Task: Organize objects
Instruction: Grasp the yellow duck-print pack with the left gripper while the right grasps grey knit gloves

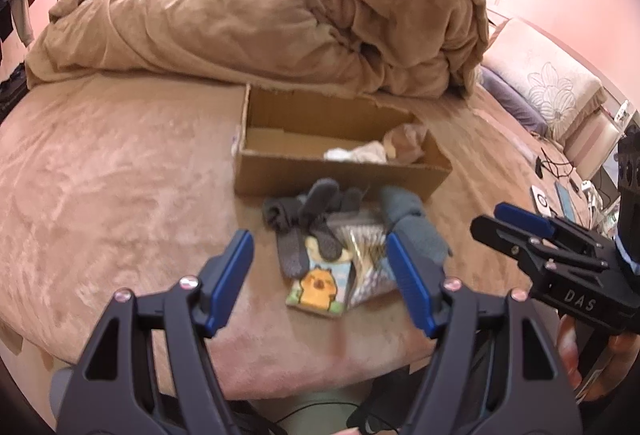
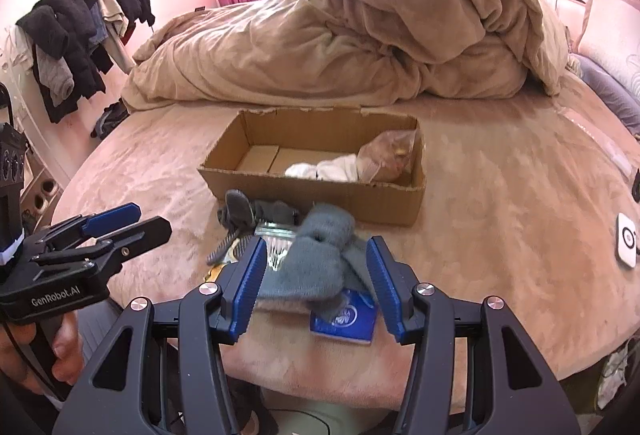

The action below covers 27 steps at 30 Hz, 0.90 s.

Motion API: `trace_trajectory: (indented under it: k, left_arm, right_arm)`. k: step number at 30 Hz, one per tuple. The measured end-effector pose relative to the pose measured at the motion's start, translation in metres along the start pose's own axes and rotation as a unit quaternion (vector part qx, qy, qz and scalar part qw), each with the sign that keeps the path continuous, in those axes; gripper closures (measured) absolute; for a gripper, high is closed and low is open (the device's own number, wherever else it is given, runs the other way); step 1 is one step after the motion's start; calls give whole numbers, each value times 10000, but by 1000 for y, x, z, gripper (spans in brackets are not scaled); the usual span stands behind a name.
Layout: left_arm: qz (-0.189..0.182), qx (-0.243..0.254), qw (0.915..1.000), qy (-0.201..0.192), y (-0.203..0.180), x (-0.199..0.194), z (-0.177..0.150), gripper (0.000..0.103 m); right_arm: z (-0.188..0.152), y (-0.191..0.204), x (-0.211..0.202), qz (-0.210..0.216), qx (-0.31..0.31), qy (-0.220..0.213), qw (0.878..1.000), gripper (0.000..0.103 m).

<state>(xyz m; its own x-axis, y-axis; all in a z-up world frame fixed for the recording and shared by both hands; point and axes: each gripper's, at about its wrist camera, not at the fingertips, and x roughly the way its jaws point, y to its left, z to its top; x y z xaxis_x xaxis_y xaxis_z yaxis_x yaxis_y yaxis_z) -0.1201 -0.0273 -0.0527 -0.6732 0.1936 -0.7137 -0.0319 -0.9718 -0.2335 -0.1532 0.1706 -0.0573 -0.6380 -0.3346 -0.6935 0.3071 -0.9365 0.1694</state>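
A cardboard box [image 1: 280,177] [image 2: 320,195] sits on the bed, holding a white cloth [image 2: 324,168] and a clear bag [image 2: 390,155] at its right end. In front of it lies a pile: dark grey socks [image 1: 304,223], a blue-grey sock [image 2: 320,259] [image 1: 416,227], a capybara-print packet [image 1: 320,287], a clear foil packet [image 1: 366,247] and a blue packet [image 2: 344,321]. My left gripper [image 1: 320,275] is open, its jaws standing either side of the pile. My right gripper [image 2: 316,279] is open around the blue-grey sock, apart from it.
A rumpled tan duvet [image 1: 260,19] fills the bed behind the box. Pillows [image 1: 552,83] lie at the right. A white device [image 2: 626,245] and cables lie on the bed's right side. Clothes hang on a rack [image 2: 80,35] at the left.
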Motion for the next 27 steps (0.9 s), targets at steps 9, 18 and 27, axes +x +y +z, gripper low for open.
trace_trajectory:
  k: [9,18,27]
  left_arm:
    - [11,-108,9995,290,8,30,-24,32]
    - [-85,-10,9977,672,9,71,-46,32]
    - [-52,191,9971,735,8,90,-51,34]
  right_arm:
    - [-9,1,20,21,-69,181,9998,48]
    - [-12,-1,47,96,-98,390,9991,48]
    - [-11,-4,74,202,-74,560,9982,48]
